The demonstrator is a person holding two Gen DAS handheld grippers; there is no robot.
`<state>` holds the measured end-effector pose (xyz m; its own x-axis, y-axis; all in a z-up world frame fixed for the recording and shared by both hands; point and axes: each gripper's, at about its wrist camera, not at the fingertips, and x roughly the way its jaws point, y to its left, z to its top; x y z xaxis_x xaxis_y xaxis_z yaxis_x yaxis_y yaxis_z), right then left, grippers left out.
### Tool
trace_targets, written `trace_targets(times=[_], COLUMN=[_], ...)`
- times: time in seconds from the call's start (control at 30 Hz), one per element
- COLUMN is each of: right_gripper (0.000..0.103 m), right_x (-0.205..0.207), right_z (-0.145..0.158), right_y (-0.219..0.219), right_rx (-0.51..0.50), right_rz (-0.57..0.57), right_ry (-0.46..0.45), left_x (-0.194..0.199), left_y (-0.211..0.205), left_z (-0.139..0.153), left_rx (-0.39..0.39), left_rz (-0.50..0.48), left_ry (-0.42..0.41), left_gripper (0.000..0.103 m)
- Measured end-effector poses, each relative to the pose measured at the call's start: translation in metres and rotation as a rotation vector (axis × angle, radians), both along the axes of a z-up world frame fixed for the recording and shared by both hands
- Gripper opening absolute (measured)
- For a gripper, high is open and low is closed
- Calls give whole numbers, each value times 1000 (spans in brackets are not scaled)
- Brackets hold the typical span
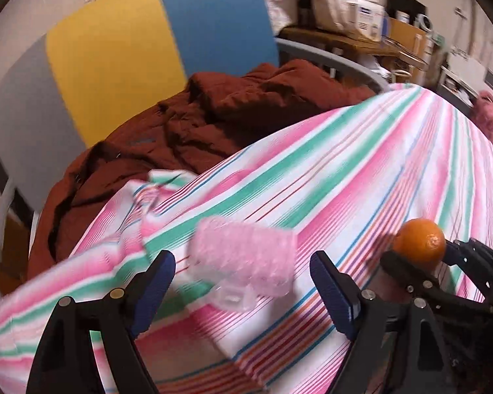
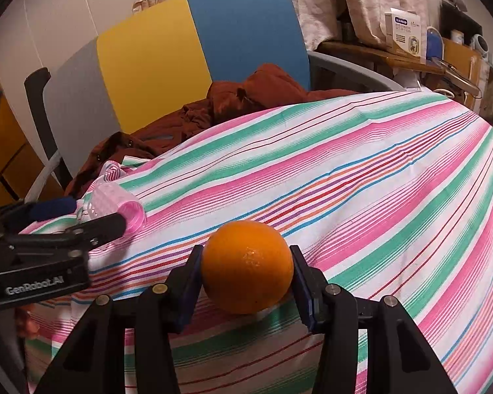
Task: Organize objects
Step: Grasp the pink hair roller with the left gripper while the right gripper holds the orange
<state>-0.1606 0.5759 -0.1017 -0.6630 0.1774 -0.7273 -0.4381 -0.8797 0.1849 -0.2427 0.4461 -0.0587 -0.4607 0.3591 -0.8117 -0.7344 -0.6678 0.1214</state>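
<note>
An orange is clamped between the blue pads of my right gripper, just above the pink, green and white striped cloth. The left wrist view shows the same orange at the right edge, in the right gripper. A pink bumpy roller with a clear plastic end lies on the cloth near its left edge. My left gripper is open, its fingers either side of the roller and not pressing it. From the right wrist view the left gripper reaches in from the left around the roller.
Behind the cloth stands a chair with a grey, yellow and blue back, and a crumpled brown jacket lies on its seat. A wooden shelf with boxes is at the back right. The cloth bunches up at its left corner.
</note>
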Motion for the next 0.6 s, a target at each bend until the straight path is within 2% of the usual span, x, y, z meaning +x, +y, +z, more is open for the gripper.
trace_targets(times=[0.1,0.13,0.17,0.2,0.23,0.37,0.6], right_gripper=[50,50,50,50,50,50,50], right_x=[0,1,1,1,0,0,-2], right_z=[0,0,0,0,0,0,0], right_y=[1,1,1,1,1,0,-2], right_rx=[0,0,1,2,5,13,34], right_rz=[1,1,1,1,1,2,4], right_ry=[-1,-1,0,-1,-2,-5,-12], left_x=[-1,-3,-5,-7,-10,-7,20], left_y=[7,5,4,0,-2,-10,-13], left_z=[-4,-7,-8,-10,-13,-16,-18], left_rx=[-14,4,25,59,77,140,91], left_rz=[-6,14,27,48,72,116,119], left_ry=[31,26,11,-12,-28,-26,93], left_gripper=[86,85,81,71,66,65,65])
